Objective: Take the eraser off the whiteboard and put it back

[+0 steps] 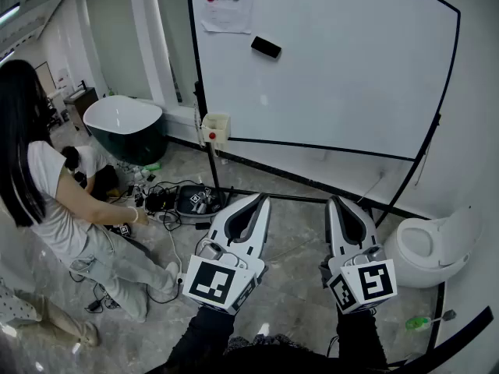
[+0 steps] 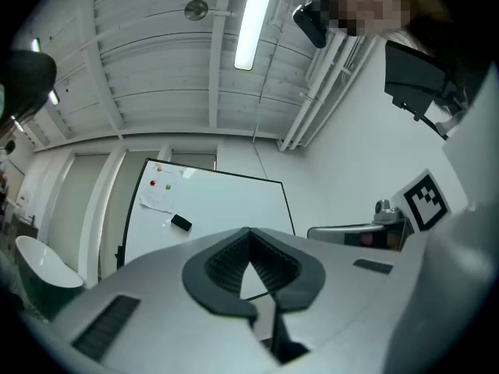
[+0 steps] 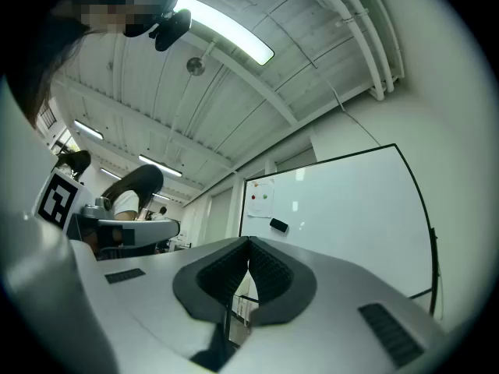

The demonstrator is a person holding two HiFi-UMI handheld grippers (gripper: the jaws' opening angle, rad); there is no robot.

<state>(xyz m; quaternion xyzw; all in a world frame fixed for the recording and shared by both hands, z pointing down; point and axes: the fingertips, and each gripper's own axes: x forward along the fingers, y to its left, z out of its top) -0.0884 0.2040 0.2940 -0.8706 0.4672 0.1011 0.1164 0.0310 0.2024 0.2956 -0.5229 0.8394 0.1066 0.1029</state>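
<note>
A black eraser (image 1: 266, 47) sticks to the upper left of the whiteboard (image 1: 351, 68), below a sheet of paper (image 1: 226, 2) with a red and a green magnet. The eraser (image 2: 181, 223) also shows small in the left gripper view, and the eraser (image 3: 278, 225) sits far off in the right gripper view. My left gripper (image 1: 261, 199) and right gripper (image 1: 337, 202) hang low in the head view, well short of the board, side by side. Both are shut with nothing between the jaws.
A person (image 1: 47, 201) crouches at the left over cables and gear (image 1: 187, 201) on the floor. A dark bathtub (image 1: 129, 127) stands behind, a white toilet (image 1: 433, 244) at the right. A small box (image 1: 215, 128) hangs on the board's stand.
</note>
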